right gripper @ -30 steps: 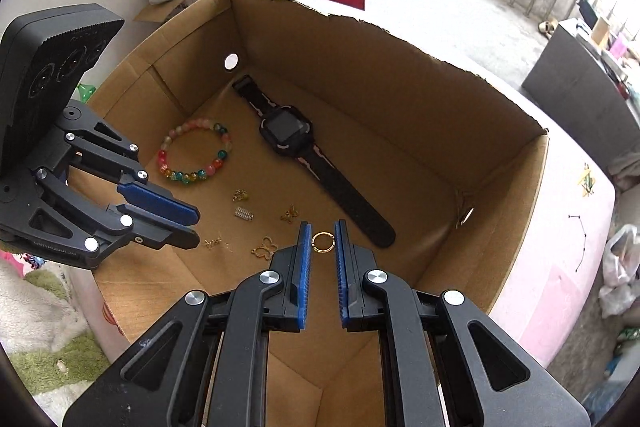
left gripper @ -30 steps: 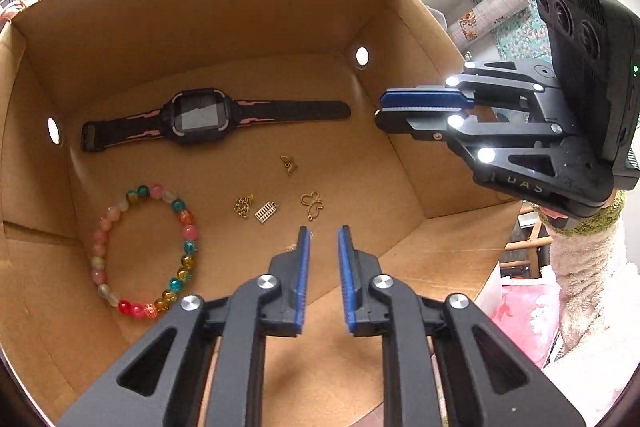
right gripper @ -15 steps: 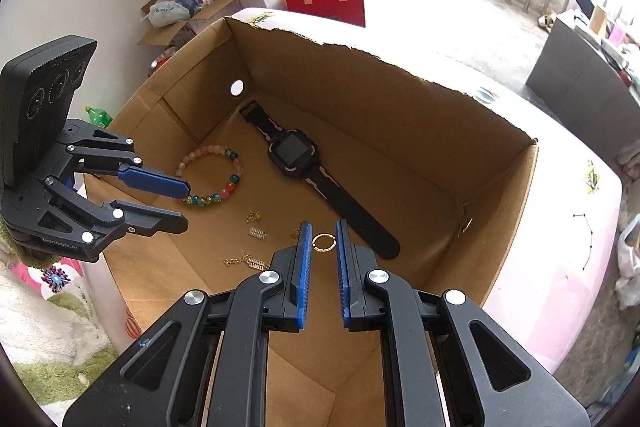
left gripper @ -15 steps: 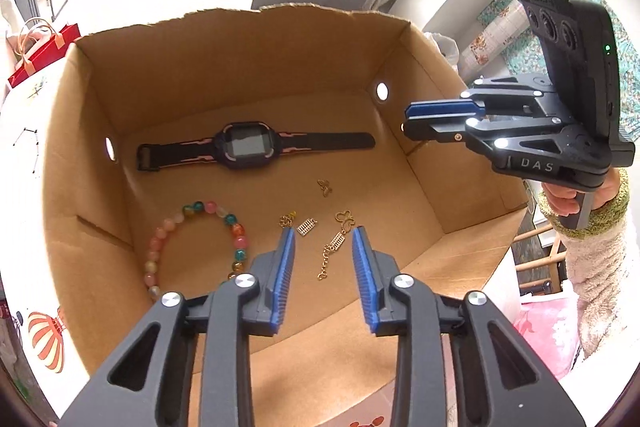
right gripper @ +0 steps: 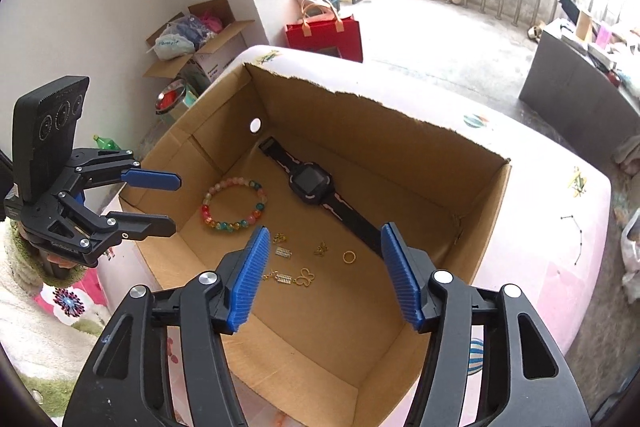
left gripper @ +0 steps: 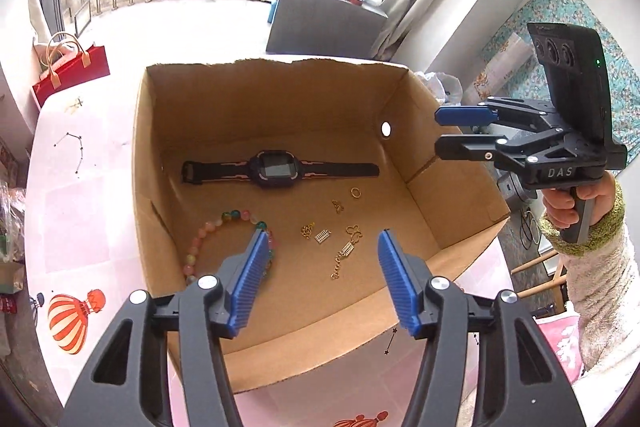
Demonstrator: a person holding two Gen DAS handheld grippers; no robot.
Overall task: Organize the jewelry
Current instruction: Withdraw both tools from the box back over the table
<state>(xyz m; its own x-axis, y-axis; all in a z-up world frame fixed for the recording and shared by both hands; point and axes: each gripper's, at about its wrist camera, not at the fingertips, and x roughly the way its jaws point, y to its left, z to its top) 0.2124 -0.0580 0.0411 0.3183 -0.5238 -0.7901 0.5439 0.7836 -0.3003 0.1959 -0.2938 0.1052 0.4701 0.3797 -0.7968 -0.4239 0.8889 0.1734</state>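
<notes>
A: Start at the left. What lies in the cardboard box (left gripper: 276, 95)?

B: In the left wrist view, the bead bracelet (left gripper: 218, 227) sits on the floor at the left, partly behind a blue finger pad. Above it the black watch (left gripper: 276, 169) lies flat, strap stretched along the back wall.

A: And the small gold pieces?

B: They are scattered right of the bracelet, all apart from one another: a small charm (left gripper: 307, 229), a little abacus-like charm (left gripper: 323, 236), a butterfly pendant on a short chain (left gripper: 347, 251), another tiny charm (left gripper: 337, 205), and a gold ring (left gripper: 355, 191) just below the watch strap.

A: How does the left gripper (left gripper: 322, 277) stand?

B: Its 2 jaws are spread wide with nothing between them, held above the near edge of the box.

A: Further right?

B: The right gripper (left gripper: 460, 133) hangs over the right wall of the box, gripped by a hand (left gripper: 570, 201) in a fuzzy sleeve. Its fingers are parted and hold nothing.

A: Does the right wrist view agree?

B: Yes. There the left gripper (right gripper: 160, 203) shows at the left edge with fingers apart, the bracelet (right gripper: 234, 203) and watch (right gripper: 312, 183) lie further in, and the ring (right gripper: 349, 257) rests between the wide-spread pads of the right gripper (right gripper: 324, 277). The box stands on a pink table (right gripper: 560, 227).
</notes>
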